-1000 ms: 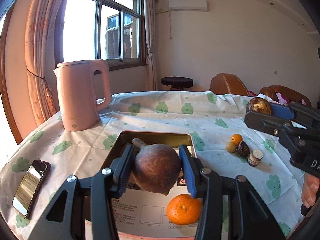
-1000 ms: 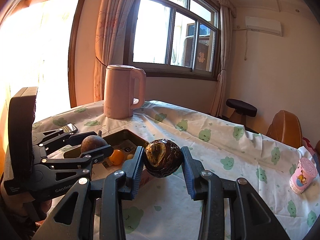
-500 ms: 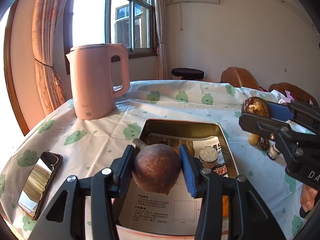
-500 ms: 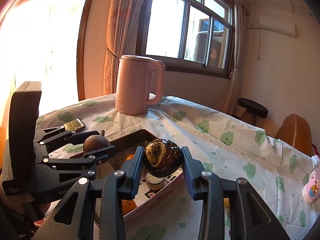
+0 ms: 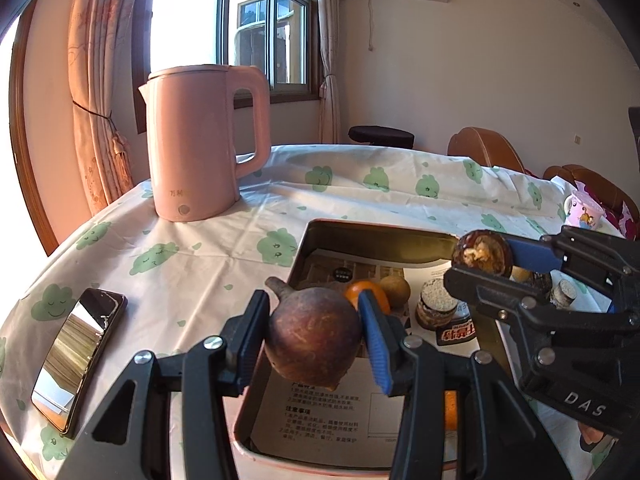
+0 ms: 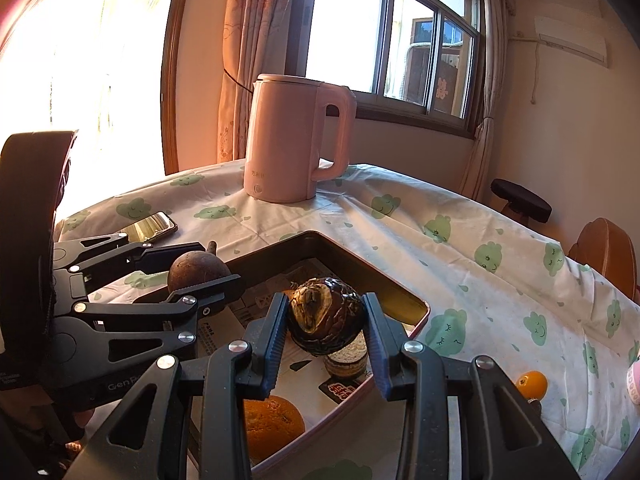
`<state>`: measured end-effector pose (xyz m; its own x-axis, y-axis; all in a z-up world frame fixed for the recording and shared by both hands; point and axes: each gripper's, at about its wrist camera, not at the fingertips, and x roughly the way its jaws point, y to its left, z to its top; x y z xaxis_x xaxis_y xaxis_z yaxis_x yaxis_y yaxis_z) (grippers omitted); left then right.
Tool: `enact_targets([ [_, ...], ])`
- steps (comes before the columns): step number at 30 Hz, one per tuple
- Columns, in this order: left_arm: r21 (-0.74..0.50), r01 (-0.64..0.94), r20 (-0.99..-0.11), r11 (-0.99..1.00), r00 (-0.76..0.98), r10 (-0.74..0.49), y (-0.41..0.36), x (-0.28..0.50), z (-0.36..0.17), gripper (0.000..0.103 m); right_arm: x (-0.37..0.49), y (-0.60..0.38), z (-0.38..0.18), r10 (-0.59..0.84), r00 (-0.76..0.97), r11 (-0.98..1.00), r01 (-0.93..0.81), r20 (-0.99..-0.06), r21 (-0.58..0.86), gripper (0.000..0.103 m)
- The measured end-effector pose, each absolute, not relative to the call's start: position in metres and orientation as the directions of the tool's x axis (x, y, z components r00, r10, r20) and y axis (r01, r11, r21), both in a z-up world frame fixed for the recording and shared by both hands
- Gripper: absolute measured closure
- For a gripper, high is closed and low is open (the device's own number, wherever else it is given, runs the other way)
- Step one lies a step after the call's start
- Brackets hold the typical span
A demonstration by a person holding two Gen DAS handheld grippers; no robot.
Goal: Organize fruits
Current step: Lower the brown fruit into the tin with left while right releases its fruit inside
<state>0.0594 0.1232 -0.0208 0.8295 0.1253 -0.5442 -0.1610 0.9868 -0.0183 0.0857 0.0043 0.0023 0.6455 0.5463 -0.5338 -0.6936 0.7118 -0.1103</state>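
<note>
The tin tray [image 5: 384,242] on the surface [image 5: 208,264] already holds an orange [image 6: 272,420], a tangerine [image 5: 366,294] and a small brown fruit [image 5: 396,289]; a small orange fruit [image 6: 531,385] remains outside on the cloth. Work appears partly done. Left tongs [image 5: 314,334] grip a brown stemmed fruit [image 5: 314,336] over the tray; right tongs [image 6: 326,322] clamp a dark cracked fruit [image 6: 326,320] above it, both pitched downward, neither fruit released.

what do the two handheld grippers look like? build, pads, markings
Both alike: black plastic scissor-style linkages with silver rivets, two fingers each faced with ribbed blue pads. Left gripper body reads "GenRo…" in white, seen from the right wrist; right gripper body reads "DAS" from the left wrist. No cables or sleeves visible.
</note>
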Motion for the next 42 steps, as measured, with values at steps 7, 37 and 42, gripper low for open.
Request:
enact_targets([
  [7,-0.027,-0.155,-0.559,0.988,0.821,0.114,0.125,0.063,-0.022,0.055,0.087,0.01,-0.005,0.538,0.635,0.708,-0.697,-0.554,-0.112,0.064],
  [37,-0.007,-0.159,-0.57,0.987,0.812,0.127,0.125,0.066,-0.025,0.055,0.099,0.017,-0.027,0.515,0.589,0.699,-0.709,-0.623,-0.093,0.064],
  [42,0.011,-0.159,-0.556,0.987,0.82,0.139,0.121,0.063,-0.023,0.046,0.097,0.02,-0.028,0.511,0.588,0.692,-0.714,-0.628,-0.106,0.054],
])
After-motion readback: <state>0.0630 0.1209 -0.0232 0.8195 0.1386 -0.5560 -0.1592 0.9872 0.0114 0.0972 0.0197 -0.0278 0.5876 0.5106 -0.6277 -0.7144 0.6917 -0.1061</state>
